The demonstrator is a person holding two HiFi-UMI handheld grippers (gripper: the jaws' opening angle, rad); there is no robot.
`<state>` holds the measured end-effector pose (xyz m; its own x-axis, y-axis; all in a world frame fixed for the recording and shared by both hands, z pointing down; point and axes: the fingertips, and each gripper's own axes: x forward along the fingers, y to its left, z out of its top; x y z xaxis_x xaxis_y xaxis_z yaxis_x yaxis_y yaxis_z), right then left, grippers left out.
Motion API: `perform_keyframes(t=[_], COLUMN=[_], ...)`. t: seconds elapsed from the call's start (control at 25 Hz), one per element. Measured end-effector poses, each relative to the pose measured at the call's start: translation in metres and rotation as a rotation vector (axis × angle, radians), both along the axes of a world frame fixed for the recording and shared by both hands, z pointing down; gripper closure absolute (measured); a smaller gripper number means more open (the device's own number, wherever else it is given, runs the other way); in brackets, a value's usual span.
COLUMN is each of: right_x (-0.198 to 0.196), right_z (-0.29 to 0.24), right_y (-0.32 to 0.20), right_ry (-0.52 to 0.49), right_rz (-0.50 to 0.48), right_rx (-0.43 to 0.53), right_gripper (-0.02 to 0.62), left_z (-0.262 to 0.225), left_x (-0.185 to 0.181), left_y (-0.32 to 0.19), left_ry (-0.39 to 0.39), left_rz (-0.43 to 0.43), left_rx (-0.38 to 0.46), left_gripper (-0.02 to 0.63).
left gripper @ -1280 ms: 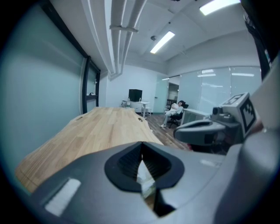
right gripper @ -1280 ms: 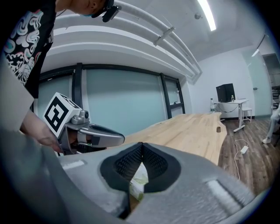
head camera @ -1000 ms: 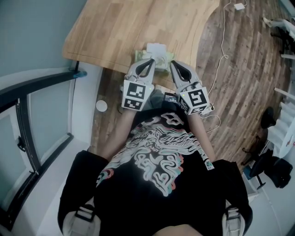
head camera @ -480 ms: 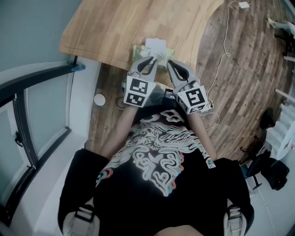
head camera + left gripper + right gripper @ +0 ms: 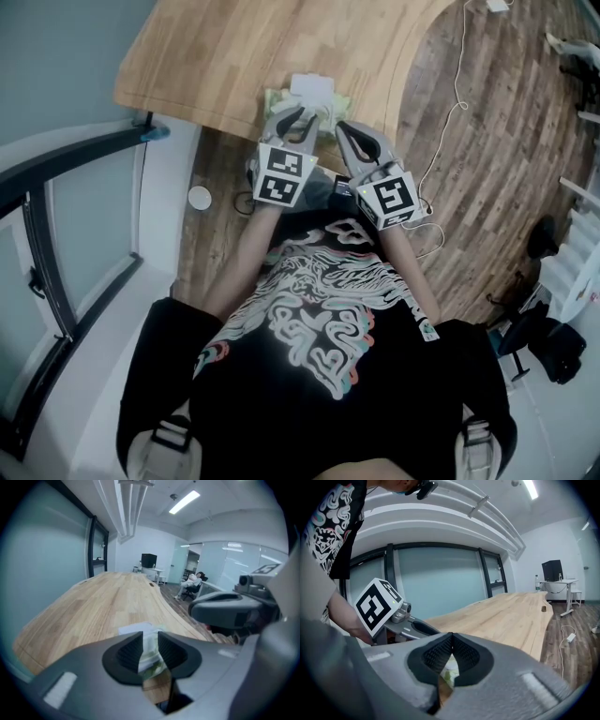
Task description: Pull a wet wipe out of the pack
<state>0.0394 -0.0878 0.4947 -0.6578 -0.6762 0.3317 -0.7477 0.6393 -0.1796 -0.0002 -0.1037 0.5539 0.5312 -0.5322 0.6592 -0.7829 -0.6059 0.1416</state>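
Observation:
The green wet wipe pack (image 5: 314, 97) lies at the near edge of the wooden table (image 5: 234, 56), with a white flap or wipe (image 5: 311, 85) on top. My left gripper (image 5: 299, 117) hovers over the pack's near left part. Its jaws are opening, and in the left gripper view (image 5: 150, 638) the pack (image 5: 152, 657) shows through the gap with the pads clear of it. My right gripper (image 5: 341, 129) is at the pack's near right corner. The right gripper view (image 5: 451, 638) shows its tips meeting, with a sliver of the pack (image 5: 450, 673) below them.
The table's curved edge runs to the right, above wooden floor with a white cable (image 5: 450, 103). A small white round object (image 5: 200, 197) lies on the floor at the left. A dark-framed glass partition (image 5: 56, 253) stands further left. The left gripper's marker cube (image 5: 377, 606) shows in the right gripper view.
Both grippers have dropped closer to the pack. The left gripper's jaws have parted from shut. The right gripper's jaws remain together.

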Motion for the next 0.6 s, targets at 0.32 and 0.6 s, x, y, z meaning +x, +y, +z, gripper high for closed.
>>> perform_keyframes(t=[0.32, 0.6], right_x=[0.002, 0.002], right_z=[0.003, 0.008], right_y=[-0.007, -0.012], right_ry=[0.003, 0.011], right_rz=[-0.021, -0.045], right_rx=[-0.001, -0.007], right_gripper=[0.597, 0.597], left_z=[0.015, 0.020], left_x=[0.003, 0.000], left_y=[-0.002, -0.009], left_ry=[-0.027, -0.049], left_rz=[0.007, -0.008], left_rx=[-0.082, -0.110], left_gripper=[0.468, 0.455])
